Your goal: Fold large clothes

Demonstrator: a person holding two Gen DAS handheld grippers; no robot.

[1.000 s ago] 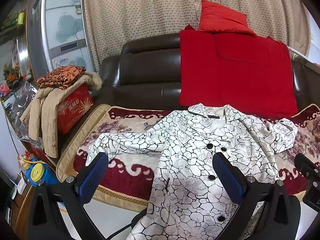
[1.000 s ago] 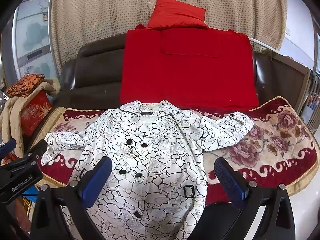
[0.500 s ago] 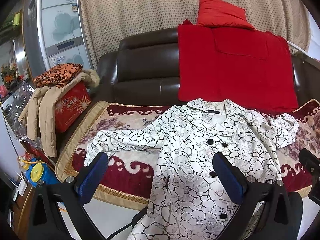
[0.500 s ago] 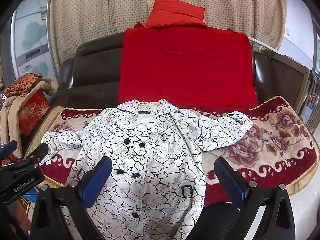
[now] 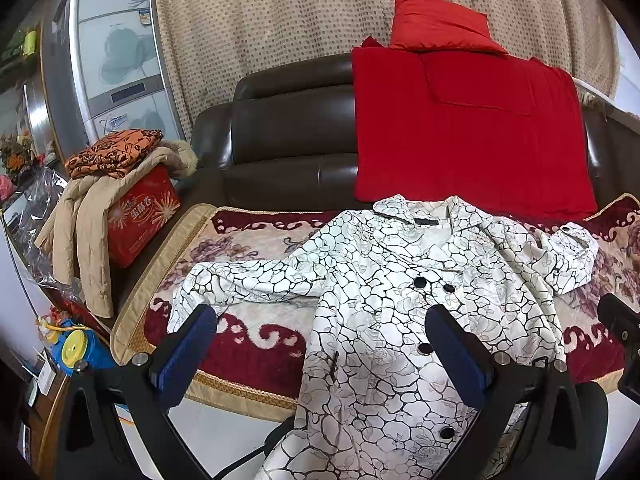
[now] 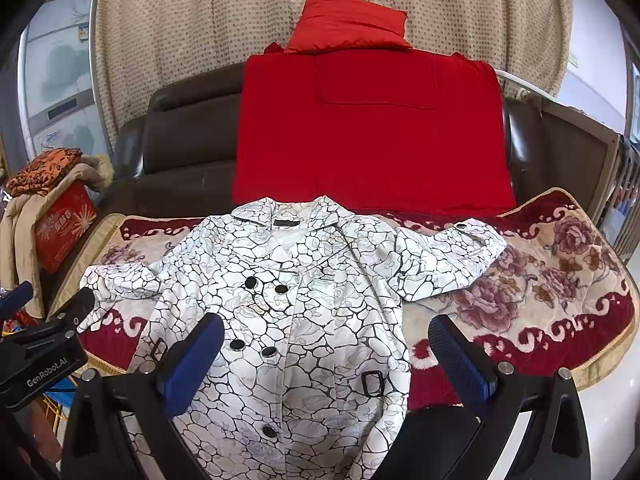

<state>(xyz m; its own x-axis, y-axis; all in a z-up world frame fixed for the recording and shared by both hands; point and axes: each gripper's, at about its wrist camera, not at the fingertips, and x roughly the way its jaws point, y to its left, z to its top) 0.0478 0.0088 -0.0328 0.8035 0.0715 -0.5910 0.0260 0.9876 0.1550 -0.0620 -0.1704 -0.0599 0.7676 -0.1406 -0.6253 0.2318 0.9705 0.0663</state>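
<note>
Left wrist view has crept nearer the white crackle-print coat (image 5: pixel 400 300); left gripper (image 5: pixel 320 344) and right gripper (image 6: pixel 326 354) remain wide open, empty, folding unstarted.

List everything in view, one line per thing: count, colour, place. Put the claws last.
coat: one, white with black crackle print and black buttons, spread face up on the sofa seat, hem hanging over the front edge
seat cover: one, dark red and cream floral, over the sofa seat
sofa: one, dark brown leather, before the curtain
blanket: one, red, draped over the sofa back
cushion: one, red, atop the sofa back
curtain: one, beige dotted, behind the sofa
box: one, red, left of the sofa
padded jacket: one, beige, draped over the box
folded cloth: one, orange and black, on top
left claw: one, blue pads, open, above the coat
right claw: one, blue pads, open, above the coat
</note>
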